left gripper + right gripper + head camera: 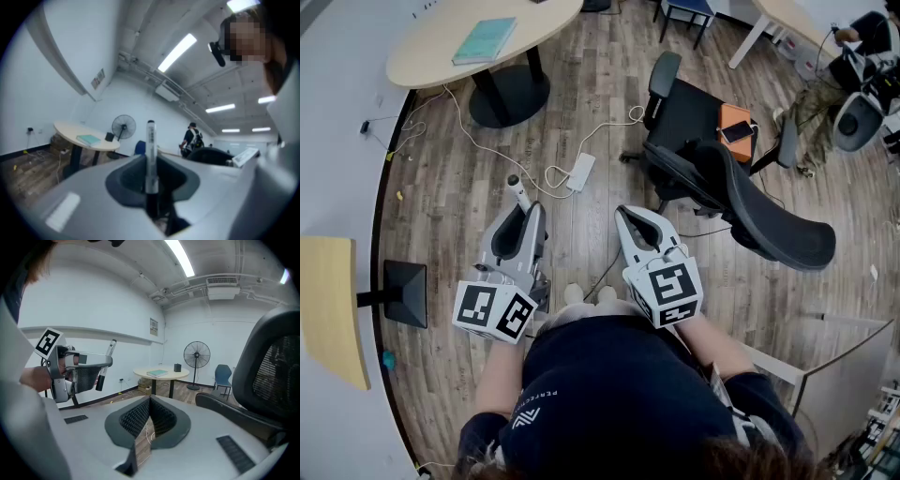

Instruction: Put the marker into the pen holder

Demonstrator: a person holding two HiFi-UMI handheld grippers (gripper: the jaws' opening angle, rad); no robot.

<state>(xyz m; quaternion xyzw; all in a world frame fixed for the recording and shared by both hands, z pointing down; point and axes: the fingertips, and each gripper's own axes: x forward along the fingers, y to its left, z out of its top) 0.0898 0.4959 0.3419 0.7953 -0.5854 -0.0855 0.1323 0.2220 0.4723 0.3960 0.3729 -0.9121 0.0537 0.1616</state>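
**A:** How far along are you with the marker?

**B:** Only the pickup is done, I reckon. My left claw [528,214] is clamped on the marker [517,192], which pokes out past the tips, above the wooden floor [581,112]. The right claw [628,216] is pinched together with nothing in it.

**A:** And the pen holder?

**B:** I can't spot one for sure. There's a small dark thing [177,367] on the round bench [441,56], too tiny to tell. Carrying and dropping in are both left.
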